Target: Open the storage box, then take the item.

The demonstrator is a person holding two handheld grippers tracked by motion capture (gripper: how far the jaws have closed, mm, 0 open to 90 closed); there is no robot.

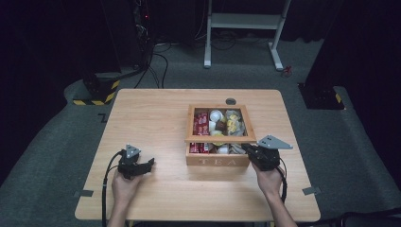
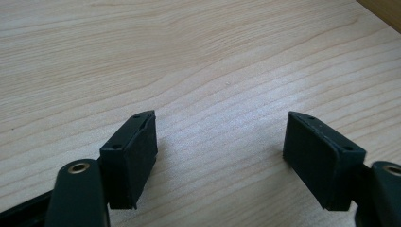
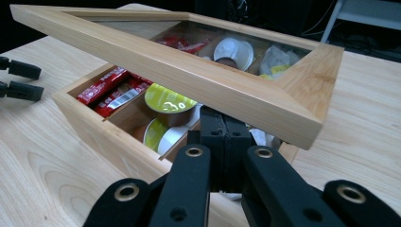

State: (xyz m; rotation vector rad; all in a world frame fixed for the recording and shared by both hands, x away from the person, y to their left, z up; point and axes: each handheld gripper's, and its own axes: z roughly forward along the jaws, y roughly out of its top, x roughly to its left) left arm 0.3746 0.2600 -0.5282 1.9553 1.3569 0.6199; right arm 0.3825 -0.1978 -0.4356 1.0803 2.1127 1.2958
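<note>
A wooden tea box point(image 1: 217, 161) marked TEA stands right of the table's middle. Its glass-paned lid point(image 1: 220, 138) is tilted up at the front, hinged at the far side. My right gripper point(image 1: 247, 149) is shut with nothing between its fingers. In the right gripper view its tips point(image 3: 224, 120) sit under the lid's point(image 3: 189, 75) raised front rail, above the box point(image 3: 94, 127). Inside lie red sachets point(image 3: 101, 87) and foil-topped capsules point(image 3: 168, 99). My left gripper point(image 1: 150, 163) rests open on the bare table, left of the box, nothing between its fingers point(image 2: 132, 156).
A round grommet point(image 1: 230, 101) sits in the table point(image 1: 151, 123) behind the box. Tape marks point(image 1: 83, 193) lie near the front corners. A white stand point(image 1: 246, 21) is on the floor beyond the table. Bare tabletop stretches left of the box.
</note>
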